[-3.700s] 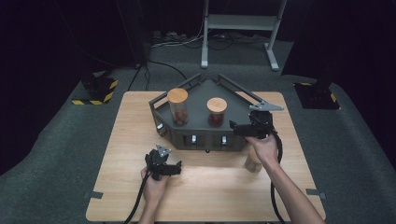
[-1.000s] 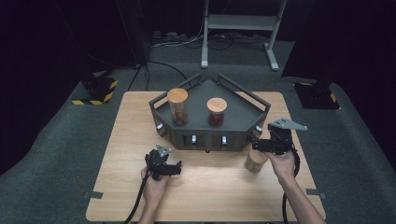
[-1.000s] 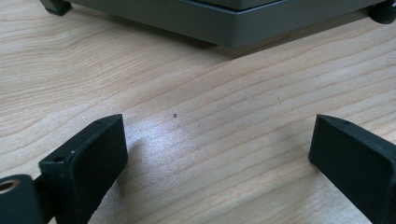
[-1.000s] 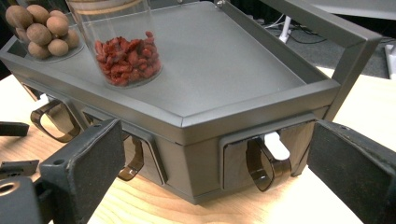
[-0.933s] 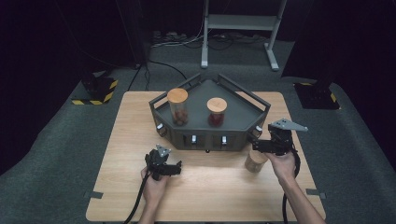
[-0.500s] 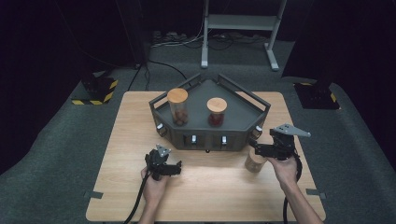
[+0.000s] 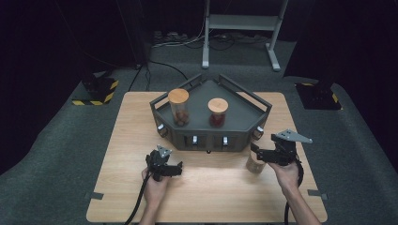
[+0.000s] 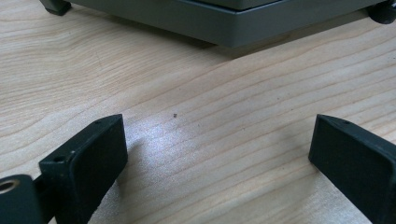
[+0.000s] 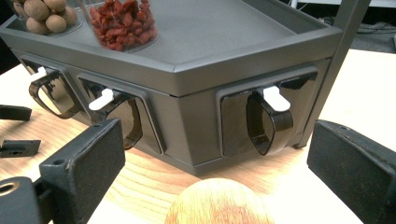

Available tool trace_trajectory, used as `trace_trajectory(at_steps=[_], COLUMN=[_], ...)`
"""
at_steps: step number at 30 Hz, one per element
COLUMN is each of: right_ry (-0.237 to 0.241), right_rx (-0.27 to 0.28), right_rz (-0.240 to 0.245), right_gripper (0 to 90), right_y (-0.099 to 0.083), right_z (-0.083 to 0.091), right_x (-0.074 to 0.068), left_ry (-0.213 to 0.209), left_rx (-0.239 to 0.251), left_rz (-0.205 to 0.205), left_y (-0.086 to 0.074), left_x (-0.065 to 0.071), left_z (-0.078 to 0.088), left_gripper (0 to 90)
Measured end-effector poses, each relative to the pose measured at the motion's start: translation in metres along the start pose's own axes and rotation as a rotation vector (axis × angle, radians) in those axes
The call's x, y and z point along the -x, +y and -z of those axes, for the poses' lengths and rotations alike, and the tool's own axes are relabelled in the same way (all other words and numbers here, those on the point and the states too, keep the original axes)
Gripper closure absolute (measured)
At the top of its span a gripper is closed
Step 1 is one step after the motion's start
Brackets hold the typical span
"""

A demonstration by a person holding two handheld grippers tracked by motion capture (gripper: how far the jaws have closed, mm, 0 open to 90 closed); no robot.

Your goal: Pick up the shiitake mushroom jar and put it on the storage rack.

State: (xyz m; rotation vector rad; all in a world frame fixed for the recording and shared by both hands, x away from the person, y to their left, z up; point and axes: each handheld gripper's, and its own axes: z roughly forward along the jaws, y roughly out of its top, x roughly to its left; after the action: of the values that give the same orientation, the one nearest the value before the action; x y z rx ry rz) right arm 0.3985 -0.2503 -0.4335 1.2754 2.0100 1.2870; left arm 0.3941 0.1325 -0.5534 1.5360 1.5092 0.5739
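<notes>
Wood-lidded and standing alone, a small jar (image 7: 256, 161) sits on the pale surface (image 7: 122, 140) just off the front right corner of the dark grey dispenser stand (image 7: 244, 112), and the right hand-held gripper (image 7: 256, 154) hovers at its lid with jaws spread wide. In the right gripper view the round wooden lid (image 9: 219, 203) shows low between the two black jaws, neither of them touching it, with the stand's corner spout (image 9: 268, 119) close behind.

The left hand-held gripper (image 7: 174, 169) rests low over bare wood near the front of the stand, its jaws also spread and holding nothing (the left gripper view shows only wood grain between them).

Two taller jars stand on the stand's top: one of brown round nuts (image 7: 179, 107), one of red dried berries (image 7: 217, 111).

The risks lie in the closing. The jar appears off the jaws' centre line, so one jaw may meet it first and push it sideways or tip it, likely toward the stand. A pinch taken only on the lid could pull the lid free and leave the jar behind, if it sits loosely. The spout and the stand's upright post are near enough that a careless lift or swing could knock the jar against them.
</notes>
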Motion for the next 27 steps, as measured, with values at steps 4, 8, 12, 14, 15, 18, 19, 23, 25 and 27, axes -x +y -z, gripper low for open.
trace_trajectory(at_steps=[4, 8, 12, 14, 15, 18, 19, 23, 25, 27], right_ry=[0.001, 0.0, 0.002, 0.004, 0.006, 0.004, 0.005, 0.007, 0.008, 0.007], right_rx=[-0.001, -0.003, -0.007, -0.012, -0.012, -0.013, -0.015, -0.017, -0.017, -0.019], right_rz=[-0.005, -0.006, -0.008, -0.014, -0.016, -0.014, -0.018, -0.021, -0.022, -0.022], right_gripper=[3.8, 3.8, 3.7, 3.7, 3.7, 3.6, 3.6, 3.6, 3.6, 3.6], right_y=[-0.004, -0.007, -0.011, -0.015, -0.016, -0.019, -0.02, -0.023, -0.025, -0.027], right_z=[0.0, 0.001, 0.0, 0.0, 0.0, 0.0, 0.0, -0.001, -0.001, -0.001], right_x=[0.001, 0.002, 0.002, 0.002, 0.002, 0.002, 0.002, 0.003, 0.003, 0.003], left_ry=[0.0, 0.0, 0.0, 0.0, 0.0, 0.0, 0.0, 0.0, 0.0, 0.0], left_rx=[0.0, 0.0, 0.0, 0.0, 0.0, 0.0, -0.001, 0.0, 0.0, 0.0], left_rz=[0.0, 0.0, 0.0, 0.0, 0.0, 0.0, 0.0, 0.0, 0.0, 0.0], left_y=[0.0, 0.0, 0.0, 0.0, 0.0, 0.0, 0.0, 0.0, 0.0, 0.0], left_x=[0.0, 0.0, 0.0, 0.0, 0.0, 0.0, 0.0, 0.0, 0.0, 0.0], left_z=[0.0, 0.0, 0.0, 0.0, 0.0, 0.0, 0.0, 0.0, 0.0, 0.0], left_gripper=[4.2, 4.2, 4.2, 4.2, 4.2, 4.2, 4.2, 4.2, 4.2, 4.2])
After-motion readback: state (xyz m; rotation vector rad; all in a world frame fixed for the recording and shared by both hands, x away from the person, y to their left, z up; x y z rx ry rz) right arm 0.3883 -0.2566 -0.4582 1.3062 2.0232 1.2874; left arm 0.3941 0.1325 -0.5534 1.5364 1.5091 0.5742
